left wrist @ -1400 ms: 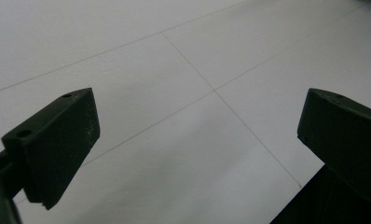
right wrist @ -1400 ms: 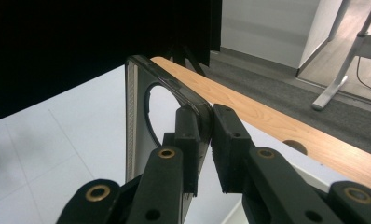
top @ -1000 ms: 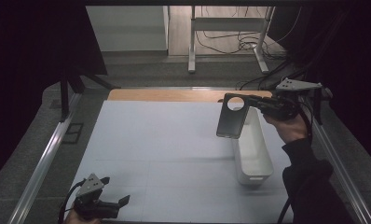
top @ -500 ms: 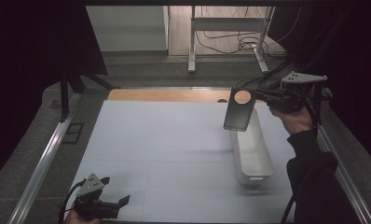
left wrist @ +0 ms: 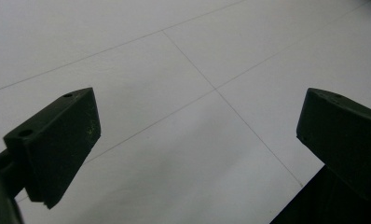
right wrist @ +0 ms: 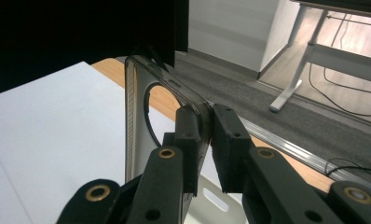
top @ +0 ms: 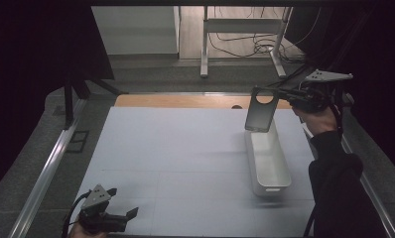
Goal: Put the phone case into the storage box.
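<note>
My right gripper (top: 281,95) is shut on the edge of a dark phone case (top: 259,115) that has a round camera hole near its top. The case hangs upright in the air above the far end of a long white bin (top: 250,159), which stands on the white mat. In the right gripper view the two pads (right wrist: 188,128) pinch the case's thin wall (right wrist: 136,122). My left gripper (top: 130,215) rests low at the mat's near left corner, open. In the left gripper view its jaws stand wide apart over bare mat (left wrist: 197,140).
The white mat (top: 175,148) covers the table, with a wooden strip (top: 185,101) along its far edge. Metal rails (top: 51,163) run down both sides. A desk frame (top: 240,44) and floor cables lie beyond the table. A dark sleeve (top: 334,183) reaches along the right side.
The right gripper has carried the phone case to the right and a little farther away, over the bin's far end. The left gripper has stayed where it was.
</note>
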The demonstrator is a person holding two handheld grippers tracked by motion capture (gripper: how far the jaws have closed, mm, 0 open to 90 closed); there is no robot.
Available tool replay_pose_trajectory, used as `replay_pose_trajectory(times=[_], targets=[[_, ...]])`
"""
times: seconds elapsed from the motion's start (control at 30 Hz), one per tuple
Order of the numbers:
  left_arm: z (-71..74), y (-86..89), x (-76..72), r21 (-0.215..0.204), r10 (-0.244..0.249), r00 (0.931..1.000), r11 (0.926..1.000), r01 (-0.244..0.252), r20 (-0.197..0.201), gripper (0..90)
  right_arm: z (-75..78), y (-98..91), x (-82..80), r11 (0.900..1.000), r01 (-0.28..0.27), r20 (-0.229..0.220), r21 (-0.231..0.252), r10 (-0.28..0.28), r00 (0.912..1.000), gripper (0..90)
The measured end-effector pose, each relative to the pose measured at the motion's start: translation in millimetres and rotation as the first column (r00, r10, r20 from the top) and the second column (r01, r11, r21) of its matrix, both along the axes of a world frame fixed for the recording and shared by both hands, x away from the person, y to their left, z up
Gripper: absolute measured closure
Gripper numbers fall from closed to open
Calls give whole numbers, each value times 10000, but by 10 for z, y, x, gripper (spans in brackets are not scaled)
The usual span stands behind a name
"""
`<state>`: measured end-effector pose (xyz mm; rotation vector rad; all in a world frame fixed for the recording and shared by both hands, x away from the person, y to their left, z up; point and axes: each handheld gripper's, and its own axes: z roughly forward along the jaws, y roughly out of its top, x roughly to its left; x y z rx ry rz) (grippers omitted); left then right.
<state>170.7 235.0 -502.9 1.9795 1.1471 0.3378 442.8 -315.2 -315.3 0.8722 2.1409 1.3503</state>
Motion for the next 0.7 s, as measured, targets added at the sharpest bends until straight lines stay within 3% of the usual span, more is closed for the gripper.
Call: replay_pose_trajectory(times=[0.7], targets=[[-2,-1,-3,21,24,10000,10000,-24,-30,7,-33,-132,216,9981,448,69,-419,-446,9990,804]])
